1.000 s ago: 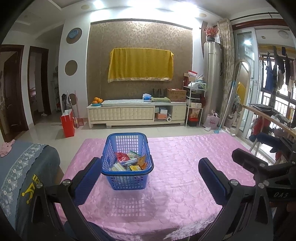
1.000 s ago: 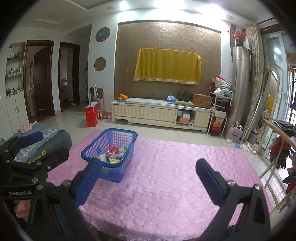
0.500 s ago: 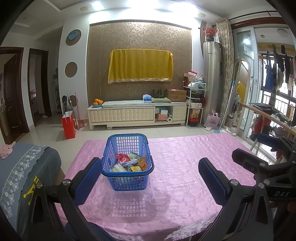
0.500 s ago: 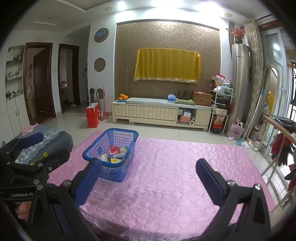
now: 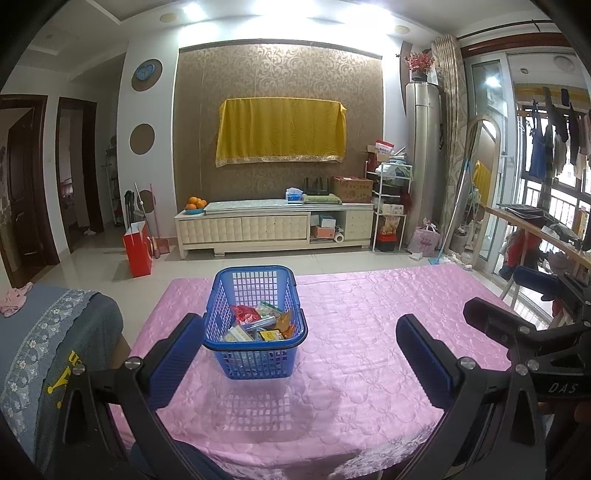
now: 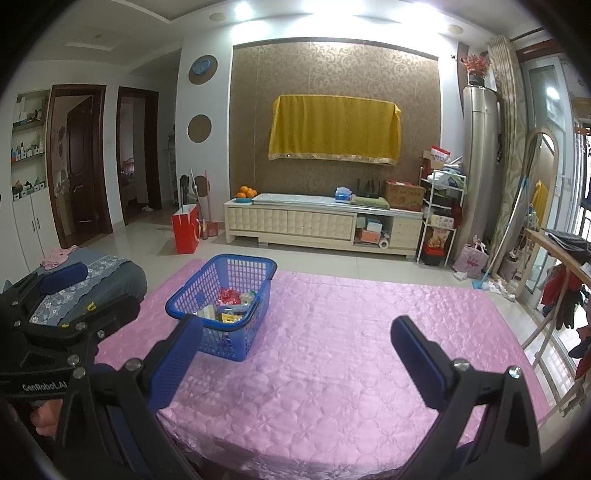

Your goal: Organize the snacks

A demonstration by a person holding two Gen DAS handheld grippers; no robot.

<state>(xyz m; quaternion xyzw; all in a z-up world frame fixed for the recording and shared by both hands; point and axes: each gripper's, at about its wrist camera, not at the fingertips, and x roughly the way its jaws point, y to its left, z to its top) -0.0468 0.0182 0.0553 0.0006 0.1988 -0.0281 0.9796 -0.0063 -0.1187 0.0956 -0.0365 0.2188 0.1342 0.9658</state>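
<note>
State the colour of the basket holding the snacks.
Blue; the basket shows best in the left wrist view.

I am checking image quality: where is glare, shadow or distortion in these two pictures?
Left wrist view: ceiling lights blown out white; the basket throws a soft grid shadow toward the camera on the tablecloth; fisheye bends the doors at the edges. Right wrist view: the same ceiling glare, dark round corners, snacks sharp enough.

Yellow cloth (image 5: pixel 280 131) on wall; oranges (image 5: pixel 195 203) on cabinet (image 5: pixel 273 229).
</note>
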